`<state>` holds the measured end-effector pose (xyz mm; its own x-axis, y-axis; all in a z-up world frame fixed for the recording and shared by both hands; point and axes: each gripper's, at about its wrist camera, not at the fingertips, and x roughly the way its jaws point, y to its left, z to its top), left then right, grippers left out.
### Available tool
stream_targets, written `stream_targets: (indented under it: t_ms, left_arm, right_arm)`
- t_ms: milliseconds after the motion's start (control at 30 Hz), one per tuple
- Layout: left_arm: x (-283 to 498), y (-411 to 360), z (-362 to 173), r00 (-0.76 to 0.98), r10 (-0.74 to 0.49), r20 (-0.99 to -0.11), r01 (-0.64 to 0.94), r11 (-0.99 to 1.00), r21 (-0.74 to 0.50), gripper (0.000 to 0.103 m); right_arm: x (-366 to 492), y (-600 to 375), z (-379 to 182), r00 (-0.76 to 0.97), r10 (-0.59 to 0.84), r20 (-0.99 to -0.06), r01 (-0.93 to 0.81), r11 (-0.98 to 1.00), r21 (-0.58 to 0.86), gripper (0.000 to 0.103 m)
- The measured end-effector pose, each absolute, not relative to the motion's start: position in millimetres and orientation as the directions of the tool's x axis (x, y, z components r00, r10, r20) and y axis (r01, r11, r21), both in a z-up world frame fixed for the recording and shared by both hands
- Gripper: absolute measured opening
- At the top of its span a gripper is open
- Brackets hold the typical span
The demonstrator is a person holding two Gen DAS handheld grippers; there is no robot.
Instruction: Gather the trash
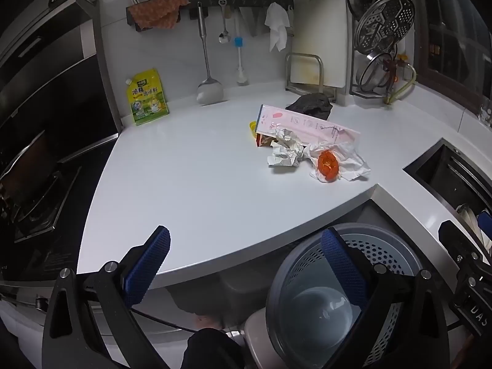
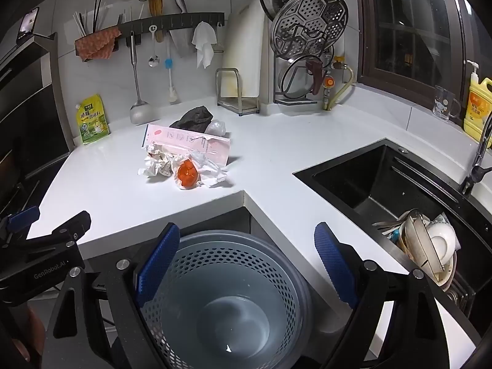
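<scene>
Hovering with left gripper (image 1: 244, 264) and right gripper (image 2: 247, 261) both spread wide and empty above the grey perforated plastic bin (image 2: 221, 301), not yet reaching toward the crumpled white paper, orange peel and pink carton (image 2: 184, 160) heaped on the white countertop (image 2: 101, 190).

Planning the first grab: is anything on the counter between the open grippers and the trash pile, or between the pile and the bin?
Nothing visible. Bare countertop lies between both grippers and the trash pile. The perforated bin sits open just below the counter edge, nothing covering it.
</scene>
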<state>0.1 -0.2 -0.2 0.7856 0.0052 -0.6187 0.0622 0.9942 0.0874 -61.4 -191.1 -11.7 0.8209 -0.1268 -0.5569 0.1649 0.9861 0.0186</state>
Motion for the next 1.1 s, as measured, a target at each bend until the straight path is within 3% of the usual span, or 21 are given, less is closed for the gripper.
stream_targets:
  t_ms: [1100]
  left_arm:
    - [-4.4,6.7,2.9,0.796,0.001,-0.605,0.052,0.996,0.069,0.097]
  right_arm:
    - [-67.0,-188.5,-6.1,0.825,-0.133,-0.549,0.167,0.986,0.012,0.085]
